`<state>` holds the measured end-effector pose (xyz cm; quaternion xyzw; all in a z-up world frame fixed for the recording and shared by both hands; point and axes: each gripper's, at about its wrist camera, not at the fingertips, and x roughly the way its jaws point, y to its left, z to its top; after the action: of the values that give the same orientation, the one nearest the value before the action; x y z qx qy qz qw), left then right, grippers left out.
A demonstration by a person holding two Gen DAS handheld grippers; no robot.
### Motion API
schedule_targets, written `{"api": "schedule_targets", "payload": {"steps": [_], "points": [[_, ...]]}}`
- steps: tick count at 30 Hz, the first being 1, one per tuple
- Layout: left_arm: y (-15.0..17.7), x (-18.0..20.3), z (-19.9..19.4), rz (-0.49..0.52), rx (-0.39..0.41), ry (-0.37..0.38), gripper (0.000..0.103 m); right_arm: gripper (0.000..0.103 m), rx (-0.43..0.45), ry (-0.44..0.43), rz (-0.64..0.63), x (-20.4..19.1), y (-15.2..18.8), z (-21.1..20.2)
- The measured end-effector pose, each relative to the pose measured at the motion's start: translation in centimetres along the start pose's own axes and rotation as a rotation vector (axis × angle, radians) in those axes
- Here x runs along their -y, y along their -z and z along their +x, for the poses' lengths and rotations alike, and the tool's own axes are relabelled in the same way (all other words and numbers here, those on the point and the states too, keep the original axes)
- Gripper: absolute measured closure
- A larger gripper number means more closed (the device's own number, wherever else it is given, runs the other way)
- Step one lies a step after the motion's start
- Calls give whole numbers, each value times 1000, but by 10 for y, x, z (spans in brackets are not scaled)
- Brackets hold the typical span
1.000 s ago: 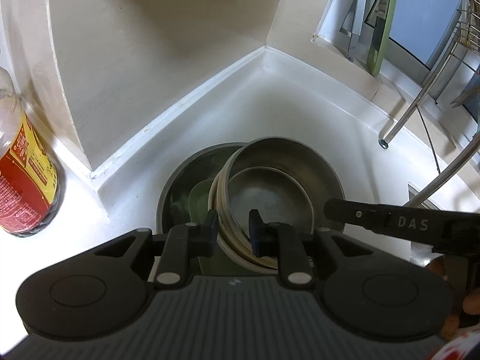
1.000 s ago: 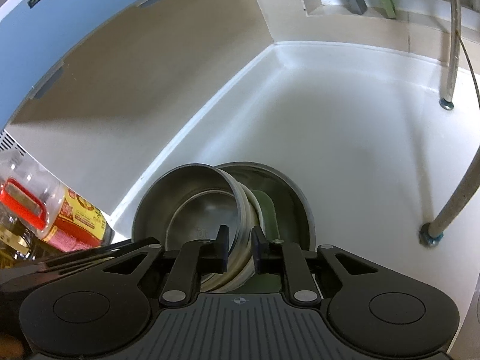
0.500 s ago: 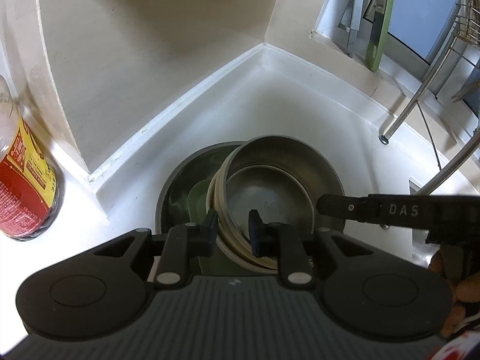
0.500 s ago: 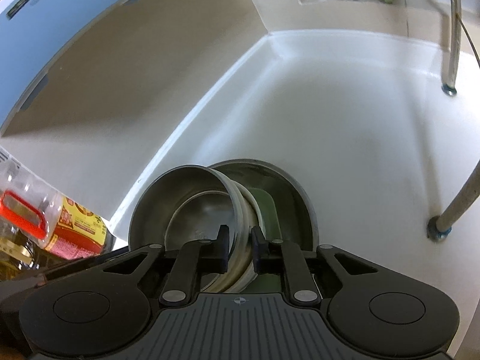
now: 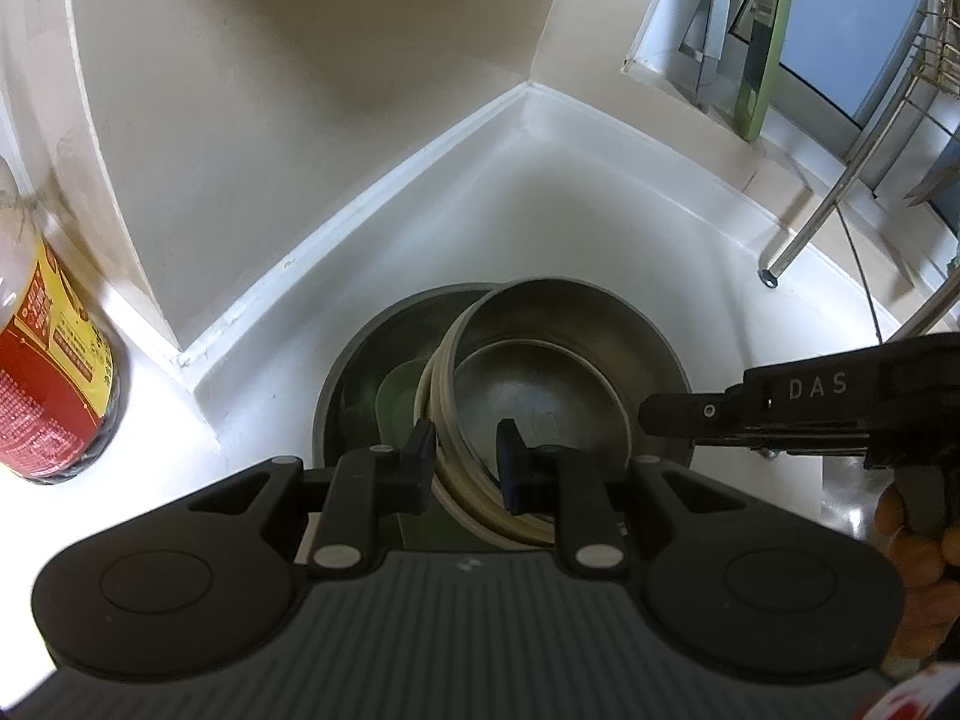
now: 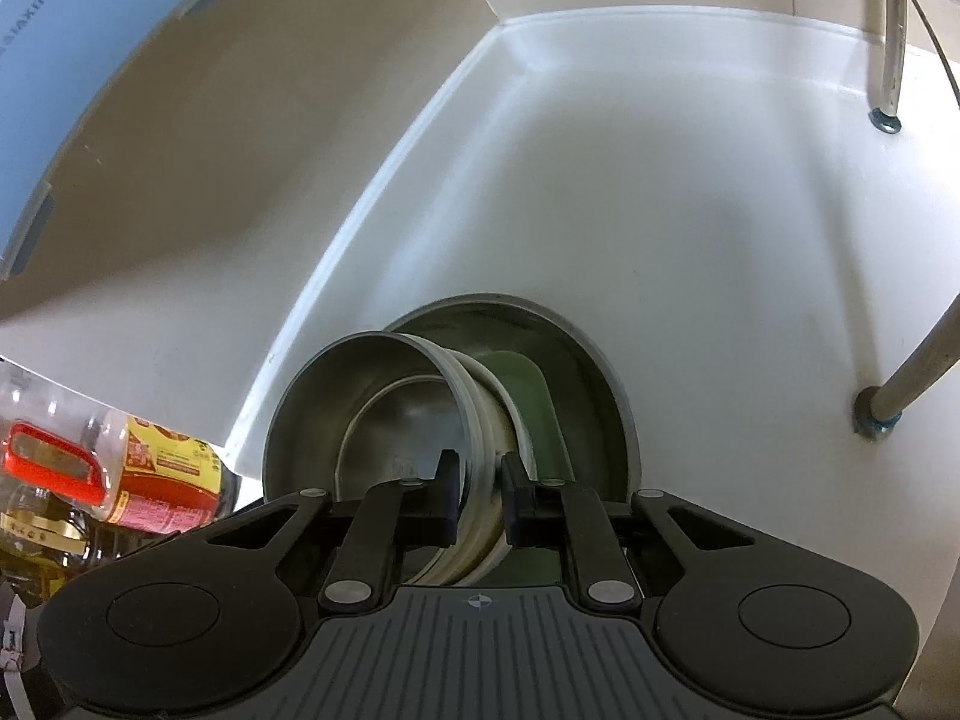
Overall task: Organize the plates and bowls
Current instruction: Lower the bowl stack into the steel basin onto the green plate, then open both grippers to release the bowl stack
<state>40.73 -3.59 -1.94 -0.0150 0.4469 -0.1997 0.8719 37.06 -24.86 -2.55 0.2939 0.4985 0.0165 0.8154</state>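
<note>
Left gripper [image 5: 462, 456] and right gripper [image 6: 480, 498], jaws closed on the nested steel and cream bowls' [image 5: 540, 402] rims, have carried them farther over the white table [image 6: 660, 228]; placement pending.

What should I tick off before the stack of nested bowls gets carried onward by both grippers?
1. Left gripper closed across the rims of the tilted stack of steel and cream bowls: ok.
2. Right gripper closed on the stack's opposite rim: ok.
3. Stack level: not ok, it leans inside the wide grey metal basin.
4. Green plate under the stack free of both grips: cannot tell.
5. Red-labelled oil bottle apart from the basin: ok.
6. Slanted metal rack legs away from the stack: ok.
</note>
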Motion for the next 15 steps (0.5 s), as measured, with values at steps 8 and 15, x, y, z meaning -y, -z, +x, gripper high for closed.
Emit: {"api": "schedule_targets", "payload": {"steps": [8, 15], "points": [[0, 2, -2, 8, 22, -20, 84, 85, 55, 38, -84, -16, 6, -3], [7, 2, -36, 47, 128, -33, 82, 43, 235, -3, -162, -26, 28, -39]]}}
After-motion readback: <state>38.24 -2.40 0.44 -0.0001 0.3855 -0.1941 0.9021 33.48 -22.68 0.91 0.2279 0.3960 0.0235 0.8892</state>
